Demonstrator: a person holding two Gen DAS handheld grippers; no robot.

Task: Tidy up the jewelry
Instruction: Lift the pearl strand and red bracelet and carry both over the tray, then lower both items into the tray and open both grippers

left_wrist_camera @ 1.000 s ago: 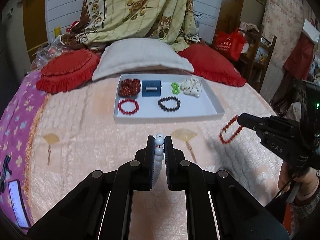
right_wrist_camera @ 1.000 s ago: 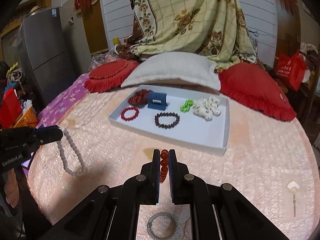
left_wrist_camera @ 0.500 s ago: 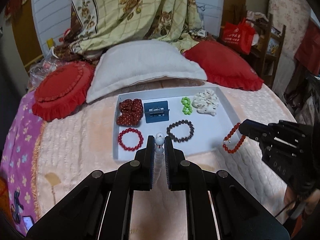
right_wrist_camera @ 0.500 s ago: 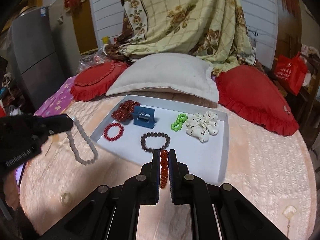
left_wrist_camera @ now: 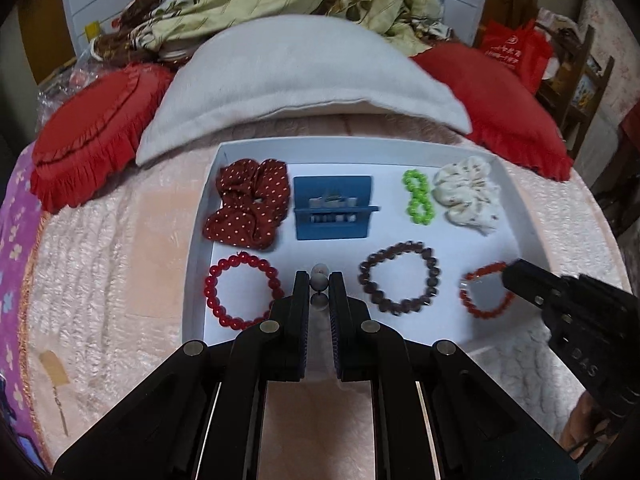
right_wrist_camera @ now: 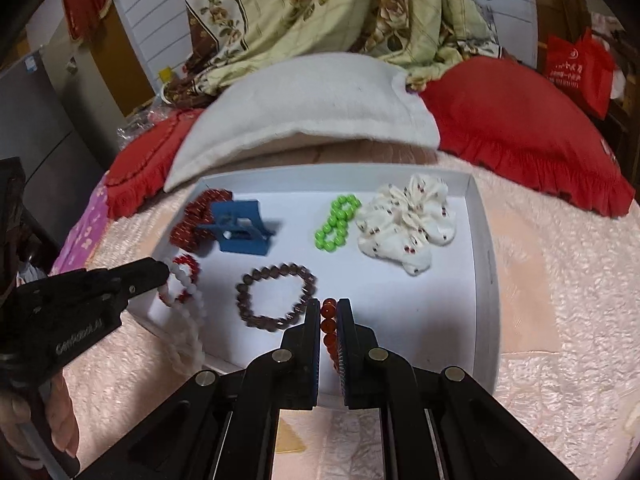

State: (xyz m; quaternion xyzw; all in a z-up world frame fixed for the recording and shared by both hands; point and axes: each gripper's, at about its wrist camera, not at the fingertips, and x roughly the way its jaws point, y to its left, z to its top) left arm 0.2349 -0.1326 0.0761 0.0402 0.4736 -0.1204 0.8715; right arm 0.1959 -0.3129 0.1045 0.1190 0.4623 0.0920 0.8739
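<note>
Left wrist view: the left gripper (left_wrist_camera: 319, 286) clamps a white bead bracelet (left_wrist_camera: 319, 276) over the white tray (left_wrist_camera: 200, 264) on the bed — only here the red bracelet (left_wrist_camera: 240, 294) shows whole.

Right wrist view: the right gripper (right_wrist_camera: 329, 312) clamps an orange bead bracelet (right_wrist_camera: 329, 322) above the tray's near edge; the dark bracelet (right_wrist_camera: 276, 294), green beads (right_wrist_camera: 337, 222) and cream scrunchie (right_wrist_camera: 406, 228) lie inside.

A tray (left_wrist_camera: 196, 280) lies on the bed (left_wrist_camera: 120, 264), in front of a pillow (left_wrist_camera: 296, 80) that has a cushion (left_wrist_camera: 88, 132) on each side. In the tray's back row, from left to right, lie a scrunchie (left_wrist_camera: 250, 202), a hair clip (left_wrist_camera: 334, 208), a small bead ring (left_wrist_camera: 418, 197) and another scrunchie (left_wrist_camera: 468, 194). Two bracelets (left_wrist_camera: 242, 295) lie in front of them.
</note>
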